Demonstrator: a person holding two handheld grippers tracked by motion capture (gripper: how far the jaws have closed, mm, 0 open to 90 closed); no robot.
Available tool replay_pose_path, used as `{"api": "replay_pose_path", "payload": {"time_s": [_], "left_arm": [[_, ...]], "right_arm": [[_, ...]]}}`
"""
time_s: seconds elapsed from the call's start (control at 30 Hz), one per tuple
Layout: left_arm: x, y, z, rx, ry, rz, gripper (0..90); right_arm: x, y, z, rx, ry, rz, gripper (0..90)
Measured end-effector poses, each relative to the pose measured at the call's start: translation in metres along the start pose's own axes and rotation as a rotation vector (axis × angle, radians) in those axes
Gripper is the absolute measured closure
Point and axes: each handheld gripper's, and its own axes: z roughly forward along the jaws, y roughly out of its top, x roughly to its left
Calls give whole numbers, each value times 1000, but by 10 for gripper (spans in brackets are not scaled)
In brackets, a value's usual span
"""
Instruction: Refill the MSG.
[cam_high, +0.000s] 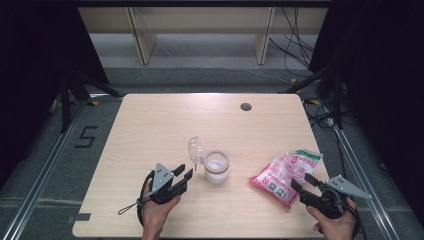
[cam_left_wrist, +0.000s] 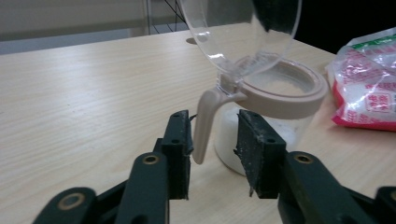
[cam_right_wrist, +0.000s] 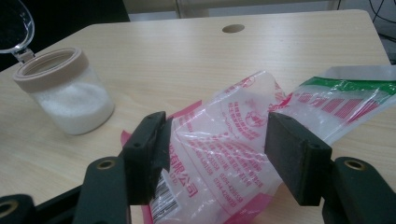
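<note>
Seen from the high view, a pale wooden table (cam_high: 150, 120) held a clear jar (cam_high: 216, 169) of white granules near its centre, its transparent flip lid (cam_high: 195, 149) standing open at the jar's ten o'clock. The left gripper (cam_high: 182, 175) sat just beside the jar, at the jar's nine o'clock, jaws pointing toward it — the nearer of the two hands to the jar. A pink and white printed plastic bag (cam_high: 285, 172) lay well to the jar's three o'clock, its long axis running from seven to one o'clock, with the right gripper (cam_high: 302, 182) at its lower edge.

From the left gripper view, the jaws stood part open with the jar's beige lid tab (cam_left_wrist: 204, 122) hanging down between them; the left pad looked very close to the tab, though contact could not be told, and nothing appeared clamped. The jar's beige collar (cam_left_wrist: 285, 93) sat at twelve o'clock from the jaws.

From the right gripper view, the jaws stood wide, straddling the bag (cam_right_wrist: 224, 144) — the left pad seemed to brush the plastic, the right stood clear, so no grip showed. The jar (cam_right_wrist: 65, 95) lay at ten o'clock, roughly a third full.
</note>
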Motion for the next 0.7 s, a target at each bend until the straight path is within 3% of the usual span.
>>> {"api": "replay_pose_path", "payload": {"time_s": [0.03, 0.07, 0.1, 0.13, 0.2, 0.3, 0.33, 0.37, 0.4, 0.43, 0.5, 0.53, 0.63, 0.7], "left_arm": [[1, 1, 0, 0, 4, 10, 697], [2, 1, 0, -6, 12, 16, 723], [2, 1, 1, -7, 20, 2, 754], [4, 2, 1, -8, 20, 18, 771], [6, 3, 1, -8, 34, 16, 821], [9, 4, 2, -12, 24, 17, 863], [9, 5, 3, -10, 30, 25, 870], [9, 5, 4, -18, 33, 24, 873], [10, 6, 4, -12, 33, 31, 885], [9, 7, 4, -10, 38, 31, 889], [9, 9, 4, -16, 32, 34, 890], [10, 10, 5, -19, 29, 35, 891], [10, 14, 6, -13, 34, 47, 896], [9, 17, 7, -16, 31, 50, 896]], "right_arm": [[-1, 0, 0, 1, 12, -19, 400], [2, -1, 0, -12, 13, 14, 400], [2, -1, -1, -13, 6, -8, 400], [2, -1, -2, 7, 22, -8, 401], [1, -1, -2, -6, 23, -35, 403], [6, -2, -3, -15, 33, -27, 405], [8, -2, -4, -12, 39, -20, 405], [8, -3, -4, -16, 27, -43, 405], [11, -3, -5, -12, 52, -9, 405], [12, -4, -5, -2, 50, -8, 405], [12, -4, -4, 5, 56, -38, 404], [14, -5, -6, 25, 49, -19, 405], [13, -5, -5, 5, 58, -64, 414], [15, -6, -6, 17, 64, -51, 414]]}}
